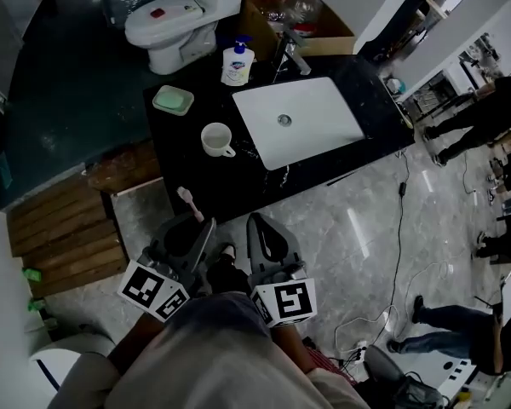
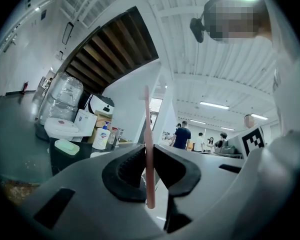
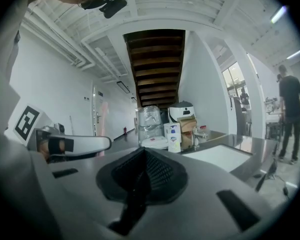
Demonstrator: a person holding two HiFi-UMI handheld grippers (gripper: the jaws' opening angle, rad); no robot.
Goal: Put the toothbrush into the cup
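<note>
Toothbrush (image 2: 148,134) standing upright, left gripper (image 2: 149,171) fingers (image 2: 124,173) clamping it | hovering near front edge of black surface (image 1: 196,173) | cup (image 1: 215,138) sitting there beside sink (image 1: 324,130) | right gripper (image 3: 140,179) fingers pressing together, carrying nothing

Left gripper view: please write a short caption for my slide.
Left gripper shut on a pink toothbrush, soap bottle in the background.

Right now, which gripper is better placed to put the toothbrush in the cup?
The left gripper: its jaws clamp the toothbrush, and the cup stands ahead, nearer to it. The right gripper is shut and empty.
</note>
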